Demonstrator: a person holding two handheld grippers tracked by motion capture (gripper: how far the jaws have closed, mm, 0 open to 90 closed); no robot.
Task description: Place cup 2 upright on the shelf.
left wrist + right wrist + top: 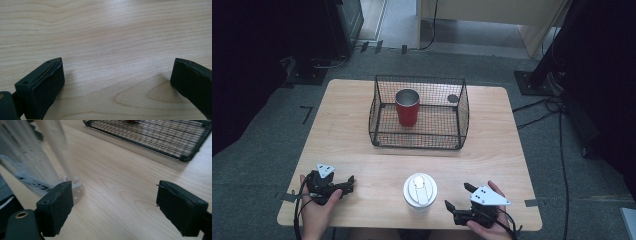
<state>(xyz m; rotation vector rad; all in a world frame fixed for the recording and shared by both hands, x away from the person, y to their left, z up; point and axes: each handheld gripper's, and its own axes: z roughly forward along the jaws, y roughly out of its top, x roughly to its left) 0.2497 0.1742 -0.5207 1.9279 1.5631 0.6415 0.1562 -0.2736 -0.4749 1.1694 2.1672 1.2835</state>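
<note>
White tumbler [420, 191] stands between both low, open-fingered hand-held grippers.

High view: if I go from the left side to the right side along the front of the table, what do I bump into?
Left claw → white lidded tumbler → right claw.

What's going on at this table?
A person sits with a gripper in each hand. The left gripper and right gripper rest near the table's front edge, jaws open and holding nothing. Between them stands a white cup with a lid. Farther back, a red cup stands upright inside a wire basket.
</note>
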